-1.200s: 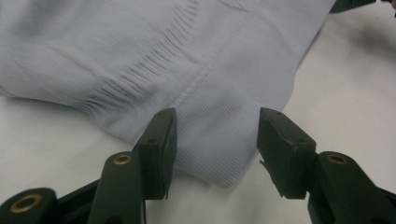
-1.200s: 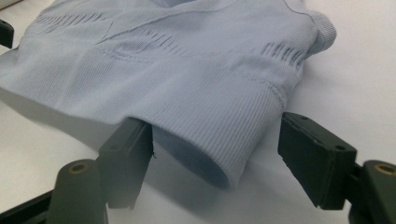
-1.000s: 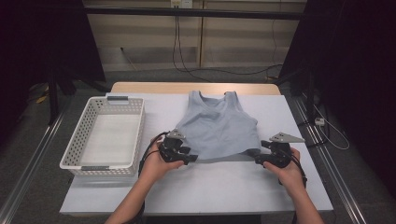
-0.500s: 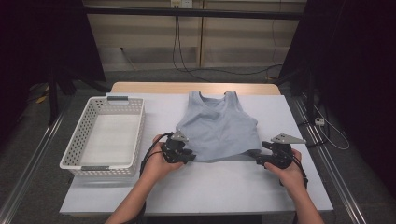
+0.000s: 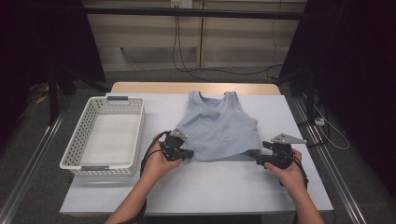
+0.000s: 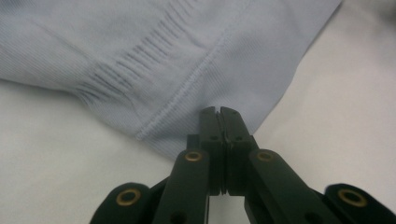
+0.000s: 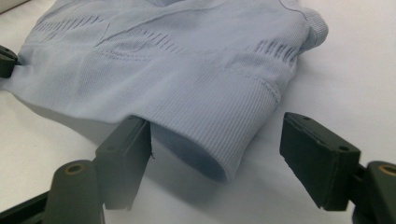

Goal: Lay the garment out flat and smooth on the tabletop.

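A white basket [image 5: 103,135] is sitting at the left end of the table [image 5: 210,186], well apart from the hands. Just right of it, the left gripper [image 5: 186,153] is resting at the lower left corner of a pale blue top [image 5: 218,128], which is lying flat in the middle of the table with its neck pointing away from the person. The left gripper's jaws have just been closing, and in the left gripper view they are standing pressed together on the hem of the top [image 6: 177,60], pinching the cloth at the corner. Further right, the right gripper [image 5: 259,157] is waiting at the lower right corner of the top. In the right gripper view its jaws are standing wide apart, one on each side of the ribbed hem [image 7: 210,135], with the near jaw tucked just under the edge and the other clear of the cloth, not squeezing it.
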`<state>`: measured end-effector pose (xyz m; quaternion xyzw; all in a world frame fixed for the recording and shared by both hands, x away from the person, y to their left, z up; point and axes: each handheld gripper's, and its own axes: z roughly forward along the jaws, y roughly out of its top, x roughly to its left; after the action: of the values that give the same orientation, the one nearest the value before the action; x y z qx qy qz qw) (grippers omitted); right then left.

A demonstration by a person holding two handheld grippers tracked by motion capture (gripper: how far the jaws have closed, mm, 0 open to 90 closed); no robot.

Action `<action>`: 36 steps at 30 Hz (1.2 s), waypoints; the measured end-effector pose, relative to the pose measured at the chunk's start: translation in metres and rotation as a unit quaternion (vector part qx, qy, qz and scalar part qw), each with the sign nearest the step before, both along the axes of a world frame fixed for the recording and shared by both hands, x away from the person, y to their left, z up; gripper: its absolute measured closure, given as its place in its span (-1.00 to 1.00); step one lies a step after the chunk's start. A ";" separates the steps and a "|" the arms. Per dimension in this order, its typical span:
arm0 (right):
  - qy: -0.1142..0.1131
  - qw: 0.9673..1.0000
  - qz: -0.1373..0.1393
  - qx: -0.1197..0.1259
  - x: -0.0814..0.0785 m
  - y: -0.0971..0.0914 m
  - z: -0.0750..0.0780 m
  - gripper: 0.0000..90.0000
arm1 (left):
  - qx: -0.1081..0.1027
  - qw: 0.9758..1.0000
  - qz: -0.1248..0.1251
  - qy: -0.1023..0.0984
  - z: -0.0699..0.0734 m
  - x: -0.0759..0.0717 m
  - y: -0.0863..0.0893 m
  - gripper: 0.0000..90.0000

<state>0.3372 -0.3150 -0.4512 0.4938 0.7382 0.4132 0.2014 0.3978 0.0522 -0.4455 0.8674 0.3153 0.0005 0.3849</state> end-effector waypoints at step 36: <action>-0.044 0.997 0.058 0.011 -0.033 0.016 0.029 -0.19 | -0.084 0.993 0.053 -0.057 0.037 0.039 0.009 0.99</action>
<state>0.3046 -0.2993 -0.4227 0.4335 0.7514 0.4537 0.2041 0.4364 0.0617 -0.4088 0.8125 0.3374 0.0443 0.4734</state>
